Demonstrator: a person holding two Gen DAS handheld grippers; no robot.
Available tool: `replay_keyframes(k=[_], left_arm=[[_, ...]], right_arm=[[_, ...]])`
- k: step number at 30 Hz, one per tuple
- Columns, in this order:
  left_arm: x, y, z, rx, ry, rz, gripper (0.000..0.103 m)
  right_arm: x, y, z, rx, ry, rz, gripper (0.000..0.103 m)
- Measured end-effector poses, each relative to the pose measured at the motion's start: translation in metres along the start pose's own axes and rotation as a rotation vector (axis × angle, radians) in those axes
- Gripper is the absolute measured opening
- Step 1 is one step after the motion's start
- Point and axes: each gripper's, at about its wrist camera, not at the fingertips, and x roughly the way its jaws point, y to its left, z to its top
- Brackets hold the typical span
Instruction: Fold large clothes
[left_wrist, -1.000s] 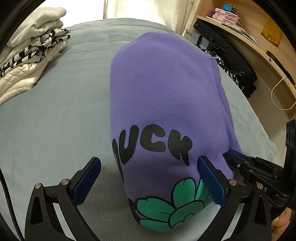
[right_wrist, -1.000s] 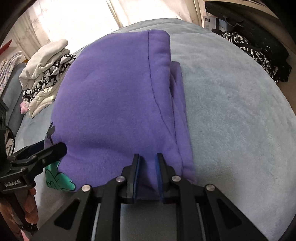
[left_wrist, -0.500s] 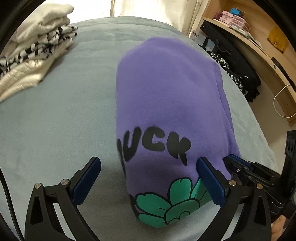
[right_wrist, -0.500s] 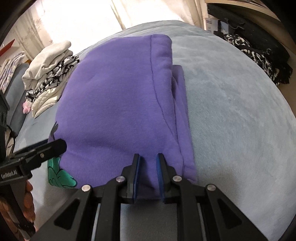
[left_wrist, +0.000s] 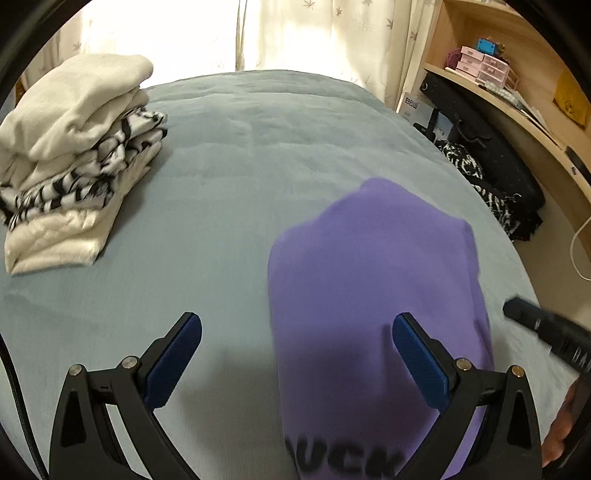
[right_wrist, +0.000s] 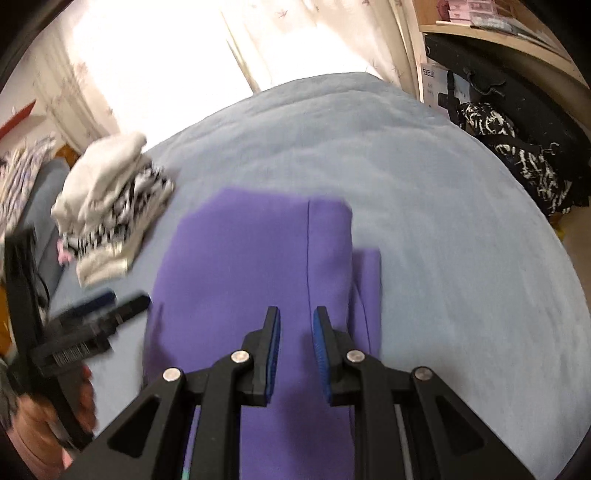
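Note:
A folded purple sweatshirt (left_wrist: 373, 288) with black lettering lies on the blue-grey bed (left_wrist: 221, 155). My left gripper (left_wrist: 297, 332) is wide open above its near left part, empty. In the right wrist view the sweatshirt (right_wrist: 251, 266) lies flat with a narrow layer sticking out at its right edge. My right gripper (right_wrist: 295, 325) hovers above it with the jaws a small gap apart and nothing between them. The left gripper (right_wrist: 107, 302) shows blurred at the left; the right gripper's tip (left_wrist: 546, 325) shows at the right of the left view.
A stack of folded white and black-patterned clothes (left_wrist: 74, 155) sits at the bed's far left, also in the right wrist view (right_wrist: 110, 214). Wooden shelves (left_wrist: 517, 96) and dark bags with black-white cloth (right_wrist: 517, 147) stand along the right side. Curtains hang behind.
Both grippers have lifted and pulled back from the sweatshirt. The right gripper let go of the edge it pinched and its jaws opened slightly. The sweatshirt stays flat on the bed.

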Motion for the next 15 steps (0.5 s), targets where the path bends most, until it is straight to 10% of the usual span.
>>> replay_keyframes(k=[15], left_arm=[[0.072,-0.023,0.02,0.047,0.037,0.002,0.103]], right_arm=[[0.107,-0.017,0.039,0.064,0.081,0.008,0.014]])
